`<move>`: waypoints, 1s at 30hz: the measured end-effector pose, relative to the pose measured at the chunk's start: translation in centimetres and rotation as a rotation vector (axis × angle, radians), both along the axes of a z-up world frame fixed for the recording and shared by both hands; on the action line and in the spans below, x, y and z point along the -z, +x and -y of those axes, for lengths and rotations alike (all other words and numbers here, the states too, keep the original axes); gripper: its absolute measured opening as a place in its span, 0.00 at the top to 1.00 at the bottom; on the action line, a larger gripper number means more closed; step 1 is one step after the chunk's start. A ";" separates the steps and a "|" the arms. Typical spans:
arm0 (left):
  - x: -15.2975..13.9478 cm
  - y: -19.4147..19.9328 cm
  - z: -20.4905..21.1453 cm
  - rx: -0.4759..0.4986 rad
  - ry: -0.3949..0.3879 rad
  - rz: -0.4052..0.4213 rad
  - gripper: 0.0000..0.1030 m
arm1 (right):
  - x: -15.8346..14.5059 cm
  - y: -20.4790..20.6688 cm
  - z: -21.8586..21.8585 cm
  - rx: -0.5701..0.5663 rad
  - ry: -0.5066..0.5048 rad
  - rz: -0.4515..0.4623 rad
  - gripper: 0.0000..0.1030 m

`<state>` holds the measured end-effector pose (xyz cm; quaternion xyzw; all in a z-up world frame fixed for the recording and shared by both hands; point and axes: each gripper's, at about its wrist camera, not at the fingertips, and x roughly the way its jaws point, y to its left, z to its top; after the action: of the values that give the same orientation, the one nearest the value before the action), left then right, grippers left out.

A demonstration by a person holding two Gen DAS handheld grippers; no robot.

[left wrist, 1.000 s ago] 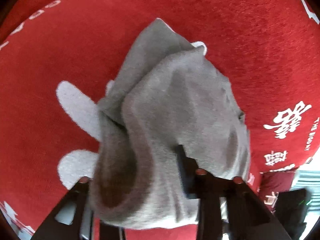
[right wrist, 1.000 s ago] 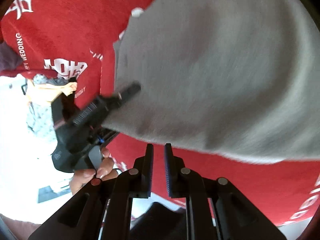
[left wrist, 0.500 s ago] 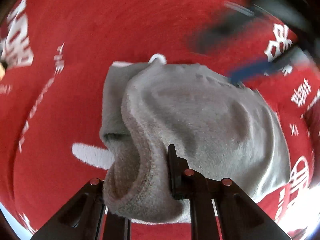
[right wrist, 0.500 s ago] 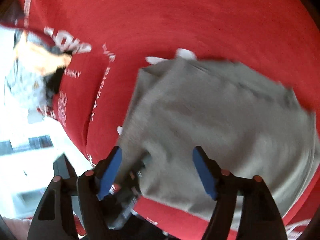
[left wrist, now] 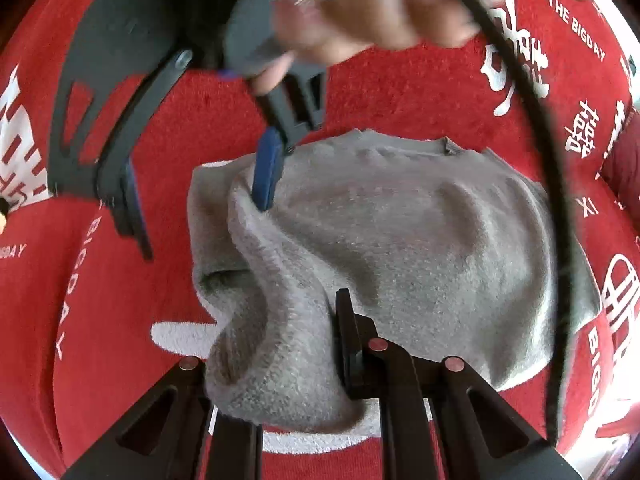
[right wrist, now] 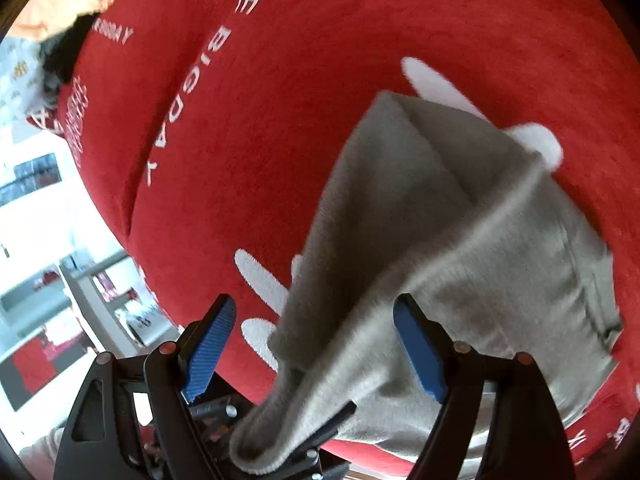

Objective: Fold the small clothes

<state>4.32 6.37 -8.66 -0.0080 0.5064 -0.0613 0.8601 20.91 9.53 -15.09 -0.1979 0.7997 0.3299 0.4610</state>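
Note:
A small grey fleece garment (left wrist: 400, 240) lies partly folded on a red cloth (left wrist: 380, 92) with white lettering. My left gripper (left wrist: 280, 364) is shut on a lifted hem corner of the garment near the bottom of the left wrist view. My right gripper (right wrist: 316, 348) is open, its blue pads (right wrist: 420, 356) straddling a raised ridge of the garment (right wrist: 460, 240). In the left wrist view the right gripper (left wrist: 200, 184) hangs over the garment's far left corner, one blue pad (left wrist: 266, 168) touching the cloth.
The red cloth (right wrist: 320, 80) covers the whole work surface and drops off at its left edge, where a bright room (right wrist: 36, 260) shows. A dark cable (left wrist: 552, 184) crosses the right of the left wrist view.
My right gripper has opened wide and come down over the garment's corner. My left gripper keeps its hold on the hem, and the garment has spread flatter.

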 end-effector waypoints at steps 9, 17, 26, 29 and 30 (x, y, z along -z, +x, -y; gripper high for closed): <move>-1.0 0.4 0.8 0.016 0.002 0.007 0.85 | 0.9 0.1 2.6 0.012 -0.023 0.062 0.78; -5.8 1.0 4.0 0.084 -0.017 0.089 0.85 | -6.2 2.3 12.3 0.304 0.311 0.067 0.83; -12.2 1.4 13.7 0.301 -0.038 0.200 0.85 | -13.7 1.6 28.2 0.638 0.656 0.148 0.83; -12.4 1.3 18.3 0.386 -0.050 0.198 0.85 | -14.1 0.8 34.7 0.738 0.700 0.176 0.83; -12.1 1.4 19.6 0.408 -0.052 0.191 0.85 | -13.8 0.4 36.1 0.771 0.702 0.180 0.83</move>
<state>5.70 -13.18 3.39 0.0782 0.4123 -0.2474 0.8733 21.28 -26.61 -1.30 0.2492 0.6132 0.3660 0.6541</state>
